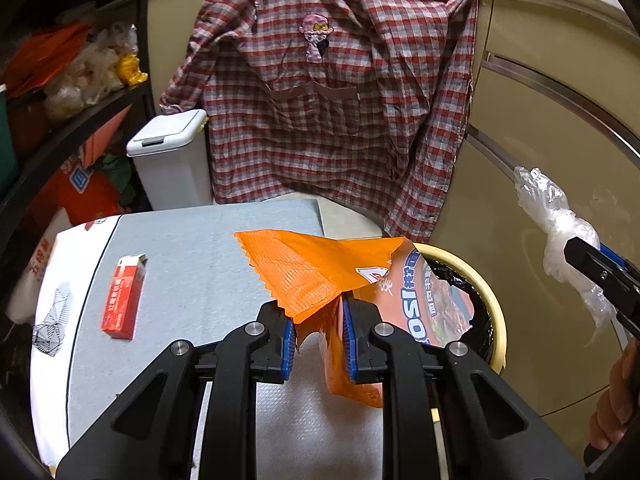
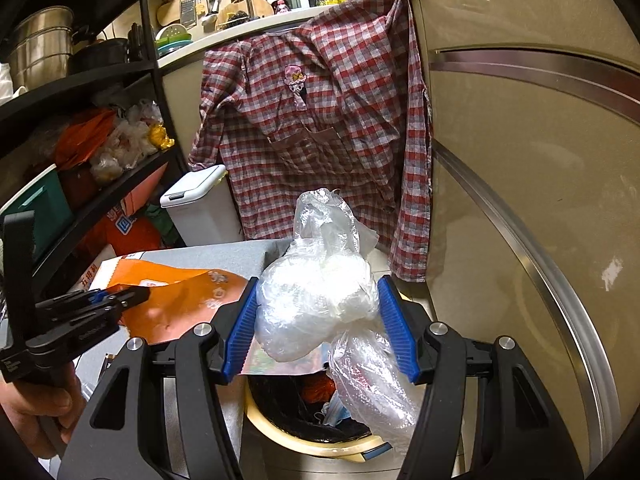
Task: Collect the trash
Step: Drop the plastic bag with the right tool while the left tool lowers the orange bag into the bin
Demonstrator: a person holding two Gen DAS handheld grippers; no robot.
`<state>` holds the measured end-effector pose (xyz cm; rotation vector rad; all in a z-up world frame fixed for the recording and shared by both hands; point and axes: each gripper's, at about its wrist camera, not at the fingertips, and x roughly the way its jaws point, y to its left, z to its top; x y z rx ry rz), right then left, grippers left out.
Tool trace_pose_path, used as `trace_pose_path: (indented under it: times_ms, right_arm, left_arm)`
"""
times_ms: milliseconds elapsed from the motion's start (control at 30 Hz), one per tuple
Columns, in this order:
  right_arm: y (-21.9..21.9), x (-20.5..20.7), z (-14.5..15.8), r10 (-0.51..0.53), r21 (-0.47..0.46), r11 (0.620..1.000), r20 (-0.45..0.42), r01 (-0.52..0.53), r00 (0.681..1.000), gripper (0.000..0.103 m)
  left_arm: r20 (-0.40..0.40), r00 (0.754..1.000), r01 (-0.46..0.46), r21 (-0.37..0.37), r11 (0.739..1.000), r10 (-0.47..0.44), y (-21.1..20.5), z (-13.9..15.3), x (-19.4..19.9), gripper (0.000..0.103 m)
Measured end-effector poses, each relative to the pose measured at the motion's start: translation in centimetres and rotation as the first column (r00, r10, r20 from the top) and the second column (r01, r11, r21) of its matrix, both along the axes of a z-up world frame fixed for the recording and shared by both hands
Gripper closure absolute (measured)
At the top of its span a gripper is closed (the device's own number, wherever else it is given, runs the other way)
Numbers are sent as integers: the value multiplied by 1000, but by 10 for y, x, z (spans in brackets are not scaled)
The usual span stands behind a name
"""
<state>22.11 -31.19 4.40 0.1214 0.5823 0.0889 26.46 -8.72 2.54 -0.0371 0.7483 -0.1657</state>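
My left gripper (image 1: pixel 319 334) is shut on an orange snack wrapper (image 1: pixel 320 272), held at the table edge beside a round yellow-rimmed trash bin (image 1: pixel 490 300) lined with black plastic. My right gripper (image 2: pixel 320 320) is shut on a crumpled clear plastic bag (image 2: pixel 320 280), held right above the same bin (image 2: pixel 280 436), which holds other trash. In the left wrist view the plastic bag (image 1: pixel 560 220) and right gripper (image 1: pixel 600 276) show at the right. In the right wrist view the left gripper (image 2: pixel 124 298) and the wrapper (image 2: pixel 176 300) show at the left. A red carton (image 1: pixel 122 296) lies on the grey table (image 1: pixel 192 264).
A checked shirt (image 1: pixel 328 92) hangs over the counter behind. A white lidded bin (image 1: pixel 170 156) stands on the floor at the back. Black shelves (image 1: pixel 72 120) with bags stand at the left. A beige cabinet (image 1: pixel 540 120) is at the right.
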Motion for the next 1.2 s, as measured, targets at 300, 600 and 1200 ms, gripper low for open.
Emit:
trace_pose_path:
  times_ms: [300, 600, 1200]
  right_arm:
    - [0, 14, -12, 1, -3, 1000, -34, -1, 999, 42]
    - [-5, 21, -19, -4, 16, 1000, -61, 5, 998, 38]
    - [-15, 15, -11, -33, 47, 998, -39, 35, 999, 38]
  left_arm:
    - [-29, 1000, 8, 5, 1000, -8, -20, -10, 19, 75]
    - [-24, 999, 40, -22, 999, -40, -28, -7, 23, 59]
    - [-129, 982, 130, -59, 990, -137, -43, -20, 26, 47]
